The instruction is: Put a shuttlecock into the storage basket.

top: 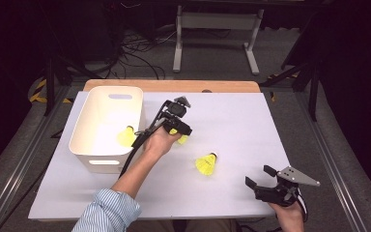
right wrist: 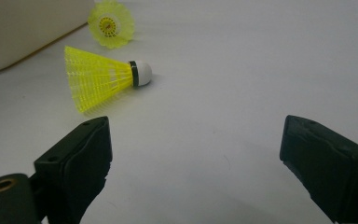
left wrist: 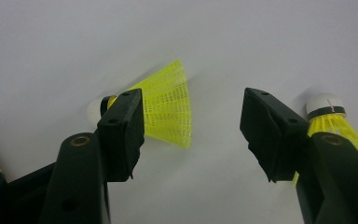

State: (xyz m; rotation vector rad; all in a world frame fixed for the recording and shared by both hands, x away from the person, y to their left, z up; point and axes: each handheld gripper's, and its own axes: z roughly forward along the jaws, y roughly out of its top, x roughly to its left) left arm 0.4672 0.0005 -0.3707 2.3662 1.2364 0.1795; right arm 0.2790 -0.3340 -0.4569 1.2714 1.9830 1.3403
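Shuttlecock: yellow shuttlecock (left wrist: 165,109) lies on the tabletop (top: 232,121), between the left fingers (left wrist: 121,135), not gripped.
Left gripper (top: 178,131): spread wide, holding nothing.
Right gripper (top: 261,176): fingers (right wrist: 81,161) wide apart, holding nothing.
Second shuttlecock (top: 206,163): mid-tabletop, between both grippers.
Bin (top: 84,130): white, left side; third shuttlecock (top: 126,136) inside.

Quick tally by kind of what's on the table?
Yellow shuttlecocks: 3 — in the bin, under the left gripper, lying mid-table
White bin: 1
Handheld grippers: 2 — left gripper, right gripper
Total: 6
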